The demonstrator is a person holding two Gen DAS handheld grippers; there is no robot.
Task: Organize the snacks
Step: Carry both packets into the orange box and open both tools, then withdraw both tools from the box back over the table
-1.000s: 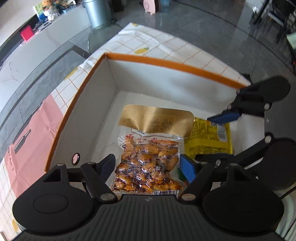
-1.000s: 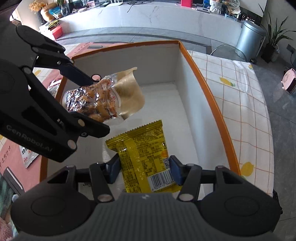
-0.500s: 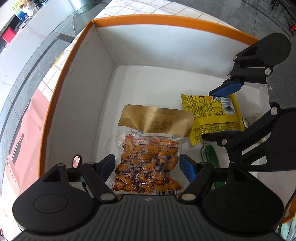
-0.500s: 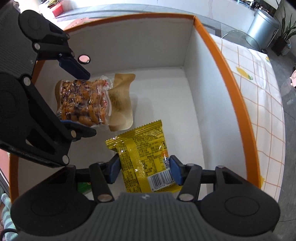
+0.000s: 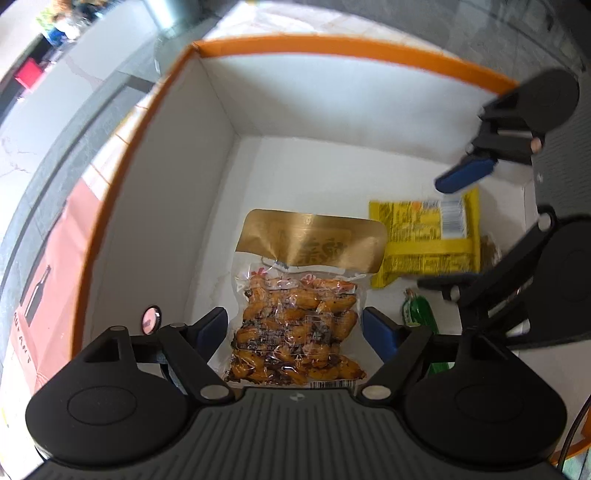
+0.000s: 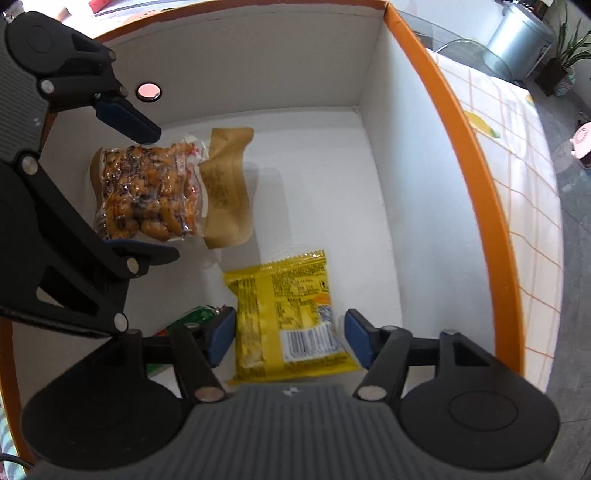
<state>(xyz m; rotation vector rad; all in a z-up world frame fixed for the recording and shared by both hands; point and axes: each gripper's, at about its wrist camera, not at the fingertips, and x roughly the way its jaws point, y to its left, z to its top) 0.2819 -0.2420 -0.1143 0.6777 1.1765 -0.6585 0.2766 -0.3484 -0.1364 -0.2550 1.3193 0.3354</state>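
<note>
Left gripper [image 5: 293, 332]: jaws spread, clear packet of orange snacks [image 5: 295, 325] lying between them, lower centre. Right gripper [image 6: 290, 338]: jaws spread either side of yellow packet [image 6: 286, 317]. Both on floor of orange-rimmed box [image 5: 332, 48]; green packet [image 5: 419, 312] beside.

Glossy clear-plastic nut pouch [image 5: 295, 328] with gold foil top, shiny yellow wrapper [image 6: 288, 317], matt white cardboard box [image 5: 332, 103]

- A home is suggested: a checked tablecloth [image 6: 517, 155] with lemon prints is spread on the bench.
- A metal bin [image 6: 517, 33] and potted plant [image 6: 569, 55] are seen on the polished stone floor [image 6: 576, 206].
</note>
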